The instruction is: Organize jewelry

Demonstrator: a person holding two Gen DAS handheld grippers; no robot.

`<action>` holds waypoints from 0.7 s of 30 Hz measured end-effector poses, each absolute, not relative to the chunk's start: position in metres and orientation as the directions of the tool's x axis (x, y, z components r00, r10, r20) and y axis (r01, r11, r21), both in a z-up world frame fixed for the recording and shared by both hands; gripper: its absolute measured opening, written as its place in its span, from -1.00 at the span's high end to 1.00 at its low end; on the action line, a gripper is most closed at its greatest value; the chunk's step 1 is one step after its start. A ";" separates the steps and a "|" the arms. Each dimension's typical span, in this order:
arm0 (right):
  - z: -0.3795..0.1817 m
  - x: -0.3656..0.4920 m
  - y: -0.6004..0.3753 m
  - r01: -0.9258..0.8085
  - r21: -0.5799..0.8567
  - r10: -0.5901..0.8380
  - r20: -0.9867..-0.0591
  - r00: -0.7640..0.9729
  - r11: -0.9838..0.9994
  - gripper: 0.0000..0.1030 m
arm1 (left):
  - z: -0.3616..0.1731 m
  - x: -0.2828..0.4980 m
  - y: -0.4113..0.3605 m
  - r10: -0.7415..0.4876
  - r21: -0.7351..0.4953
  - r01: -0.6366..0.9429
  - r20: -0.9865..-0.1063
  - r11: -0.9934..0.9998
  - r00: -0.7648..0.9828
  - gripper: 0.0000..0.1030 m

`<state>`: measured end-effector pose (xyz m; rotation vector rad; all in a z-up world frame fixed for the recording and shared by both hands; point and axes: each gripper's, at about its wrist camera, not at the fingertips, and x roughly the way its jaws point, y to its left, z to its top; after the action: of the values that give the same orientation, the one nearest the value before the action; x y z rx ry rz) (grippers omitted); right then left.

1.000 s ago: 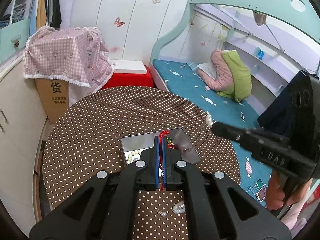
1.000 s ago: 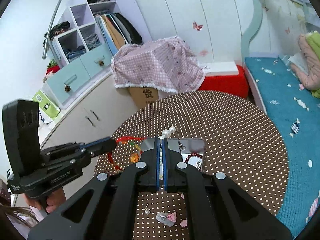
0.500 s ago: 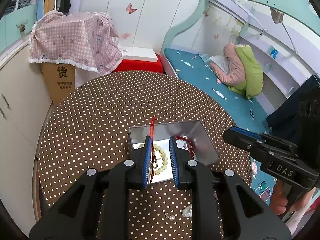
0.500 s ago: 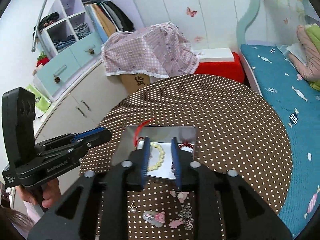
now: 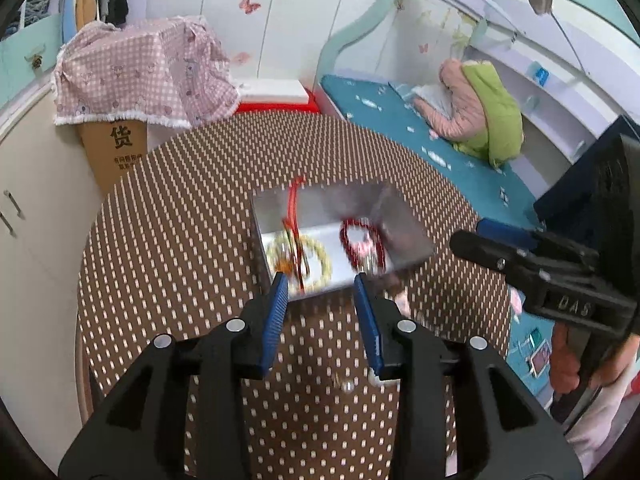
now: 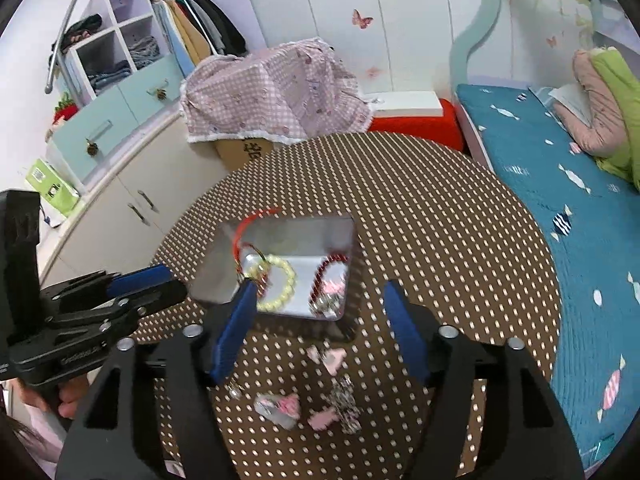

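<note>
A shiny metal tray (image 5: 280, 204) (image 6: 296, 226) sits mid-table on the brown dotted cloth. In it lie a cream bead bracelet (image 5: 324, 258) (image 6: 286, 284), a dark red bead bracelet (image 5: 348, 236) (image 6: 324, 270) and a red cord necklace (image 5: 294, 200) (image 6: 244, 224) draped over the tray's far rim. My left gripper (image 5: 322, 292) is open and empty just in front of the tray. My right gripper (image 6: 318, 300) is open and empty above the tray's near edge. Each gripper shows in the other's view, the left one (image 6: 140, 280) and the right one (image 5: 480, 240).
Small pink hair clips (image 6: 280, 406) and a patterned clip (image 6: 344, 400) lie on the cloth near me, with a pearl earring (image 5: 347, 386). The round table (image 6: 440, 200) ends close on every side. A bed (image 6: 560, 168) is at the right, a covered box (image 6: 272, 96) behind.
Both grippers have opened wide and pulled back from the tray. The red cord necklace and the pearl piece they held a second ago now lie in the tray.
</note>
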<state>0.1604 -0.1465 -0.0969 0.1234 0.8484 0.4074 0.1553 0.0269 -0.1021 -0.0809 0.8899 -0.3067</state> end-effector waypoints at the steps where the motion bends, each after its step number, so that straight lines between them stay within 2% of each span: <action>1: -0.102 0.158 -0.148 -0.291 0.263 0.388 -0.713 0.584 0.920 -0.32 | -0.106 0.153 0.027 -0.298 -0.198 0.231 -0.758 0.953 0.580 0.31; 4: -0.116 0.151 -0.151 -0.267 0.238 0.352 -0.742 0.570 0.934 -0.45 | -0.122 0.141 0.022 -0.302 -0.202 0.239 -0.787 0.950 0.538 0.31; 12: -0.149 0.132 -0.153 -0.250 0.240 0.339 -0.784 0.519 0.938 -0.45 | -0.162 0.119 0.004 -0.317 -0.194 0.294 -0.826 0.936 0.466 0.33; 21: -0.156 0.128 -0.146 -0.258 0.242 0.343 -0.794 0.502 0.936 -0.45 | -0.177 0.120 -0.011 -0.317 -0.185 0.314 -0.837 0.931 0.446 0.62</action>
<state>0.1284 -0.1463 -0.1564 0.0957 0.9800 0.3638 0.1197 -0.0112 -0.1775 -0.0027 1.0378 -0.3910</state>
